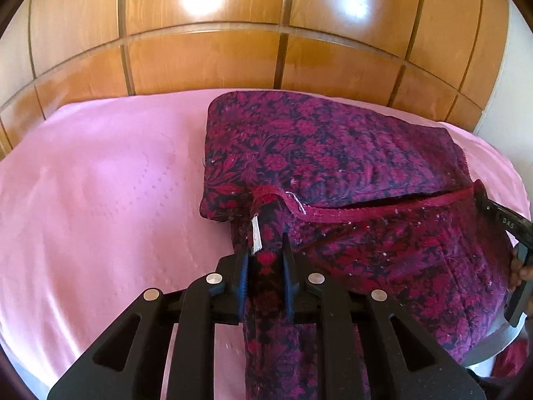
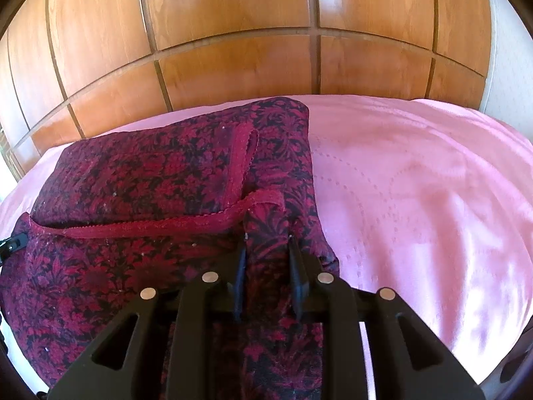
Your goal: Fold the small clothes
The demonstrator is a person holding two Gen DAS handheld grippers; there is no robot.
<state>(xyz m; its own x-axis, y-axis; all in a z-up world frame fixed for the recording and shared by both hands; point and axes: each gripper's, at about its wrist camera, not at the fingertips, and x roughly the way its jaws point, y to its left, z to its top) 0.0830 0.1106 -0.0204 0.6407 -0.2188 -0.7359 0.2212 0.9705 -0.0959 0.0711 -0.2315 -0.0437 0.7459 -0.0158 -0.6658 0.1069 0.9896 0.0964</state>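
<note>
The dark red floral garment (image 1: 333, 153) lies on the pink bed sheet (image 1: 100, 183), its far part flat and stretching away toward the wooden headboard (image 1: 206, 60). The left tongs (image 1: 265, 260) and right tongs (image 2: 268, 256) are each clamped narrowly on a near corner, so the trimmed near edge spans between them, ready to carry forward.
</note>
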